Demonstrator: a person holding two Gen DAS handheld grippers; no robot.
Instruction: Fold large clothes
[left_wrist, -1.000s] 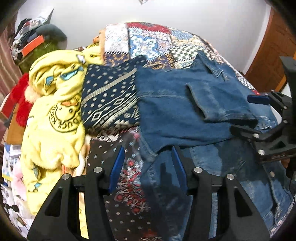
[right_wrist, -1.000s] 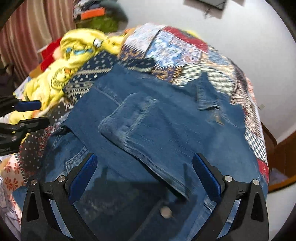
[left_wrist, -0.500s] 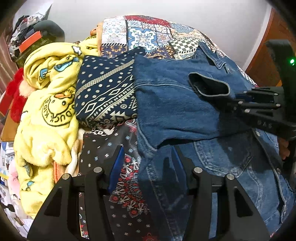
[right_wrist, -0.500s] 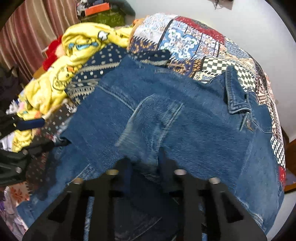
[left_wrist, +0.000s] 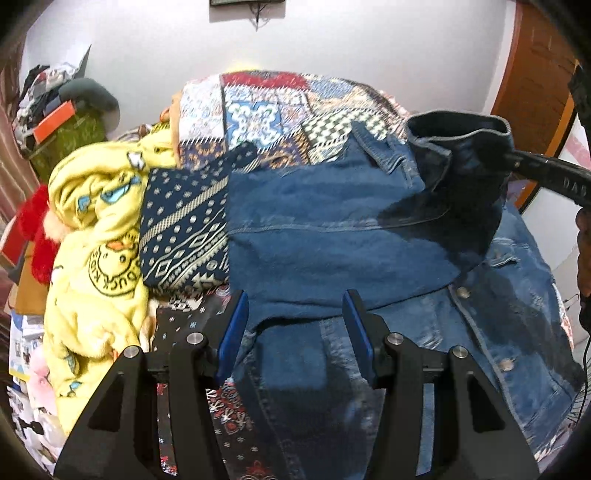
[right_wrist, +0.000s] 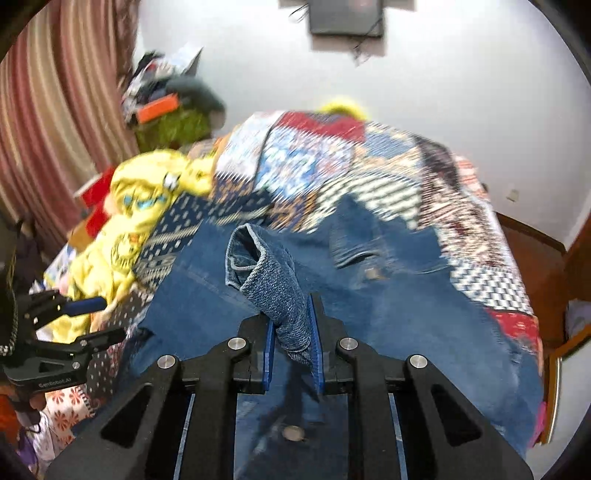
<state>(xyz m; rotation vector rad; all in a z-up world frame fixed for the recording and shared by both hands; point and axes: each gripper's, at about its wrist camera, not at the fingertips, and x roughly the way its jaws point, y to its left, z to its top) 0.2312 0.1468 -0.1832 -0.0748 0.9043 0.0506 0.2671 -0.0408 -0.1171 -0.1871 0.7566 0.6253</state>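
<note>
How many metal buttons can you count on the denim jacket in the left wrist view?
2: one button beside the folded-over denim jacket, another button lower along the same strip. Others may be hidden under folds.

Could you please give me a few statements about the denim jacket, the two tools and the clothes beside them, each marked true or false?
1. The right tool is shut on the cuff of a sleeve of the denim jacket. True.
2. The left tool grips the jacket's hem. False: its jaws stand apart, pressing on no cloth.
3. A yellow duck-print garment lies on the navy patterned cloth's far side from the jacket. True.
4. The jacket lies on a bare wooden floor. False: it lies on a patchwork bedspread.
5. The gripped sleeve lies flat on the jacket. False: it is lifted clear.
</note>
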